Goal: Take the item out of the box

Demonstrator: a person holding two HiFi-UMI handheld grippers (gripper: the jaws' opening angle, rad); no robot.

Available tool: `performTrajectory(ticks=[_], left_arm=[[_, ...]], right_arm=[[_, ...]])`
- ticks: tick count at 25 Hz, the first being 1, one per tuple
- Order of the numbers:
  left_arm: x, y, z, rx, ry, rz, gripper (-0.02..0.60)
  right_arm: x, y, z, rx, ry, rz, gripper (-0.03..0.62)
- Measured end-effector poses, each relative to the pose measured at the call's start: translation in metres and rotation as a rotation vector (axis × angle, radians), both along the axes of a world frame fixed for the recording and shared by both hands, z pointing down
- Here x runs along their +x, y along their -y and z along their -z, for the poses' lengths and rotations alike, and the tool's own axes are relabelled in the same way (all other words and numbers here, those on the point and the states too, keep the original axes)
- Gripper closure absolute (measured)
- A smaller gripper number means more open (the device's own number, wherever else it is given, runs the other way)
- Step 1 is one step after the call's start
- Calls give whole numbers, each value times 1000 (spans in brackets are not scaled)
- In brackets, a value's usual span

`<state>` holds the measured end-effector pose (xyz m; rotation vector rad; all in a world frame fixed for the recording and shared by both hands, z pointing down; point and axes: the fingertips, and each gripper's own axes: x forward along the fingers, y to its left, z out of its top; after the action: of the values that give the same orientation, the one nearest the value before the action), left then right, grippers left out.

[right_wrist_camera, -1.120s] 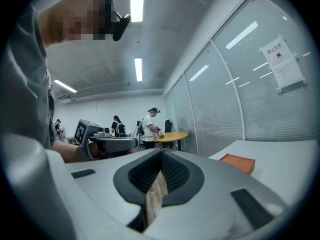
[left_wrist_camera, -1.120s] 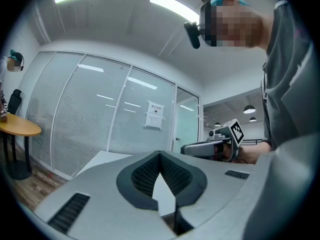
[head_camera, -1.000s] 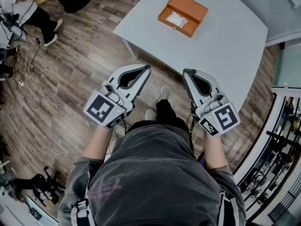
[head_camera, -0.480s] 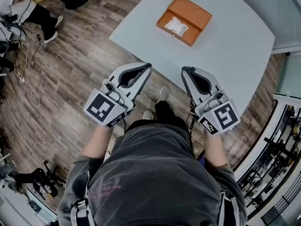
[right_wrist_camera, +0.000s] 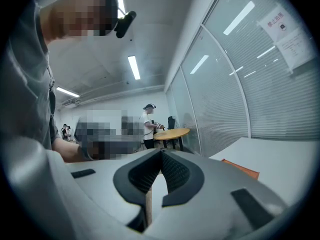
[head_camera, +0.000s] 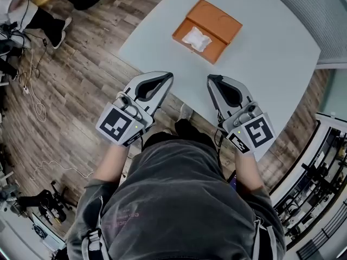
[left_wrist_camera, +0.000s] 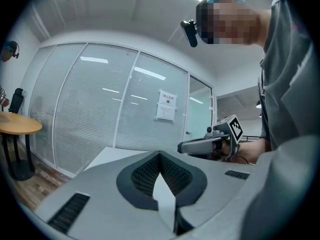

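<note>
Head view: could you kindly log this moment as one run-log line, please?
left gripper: shut, empty | right gripper: shut, empty | box: open on table | white packet: inside box, not yet taken

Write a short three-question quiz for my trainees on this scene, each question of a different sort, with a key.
1. True or false: the orange box on the white table is closed.
2. What lies in the box? A: a white packet. B: a red ball. C: a set of keys.
3. Fill in: the left tool and the right tool, both empty and short of the box, have their jaws ____.

Key: 1 false, since the box lies open. 2 A. 3 shut.
</note>
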<state>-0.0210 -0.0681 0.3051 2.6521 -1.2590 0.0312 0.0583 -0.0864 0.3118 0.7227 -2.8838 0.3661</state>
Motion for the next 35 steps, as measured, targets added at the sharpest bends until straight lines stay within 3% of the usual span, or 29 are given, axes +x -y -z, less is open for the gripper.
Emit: performTrajectory(ticks=[16, 35], left_arm=[[9, 87, -26, -44, 15, 37, 569], [-20, 135, -72, -108, -12, -34, 569]], right_arm=[[15, 89, -33, -55, -5, -2, 594], [-9, 152, -95, -86, -138, -83, 592]])
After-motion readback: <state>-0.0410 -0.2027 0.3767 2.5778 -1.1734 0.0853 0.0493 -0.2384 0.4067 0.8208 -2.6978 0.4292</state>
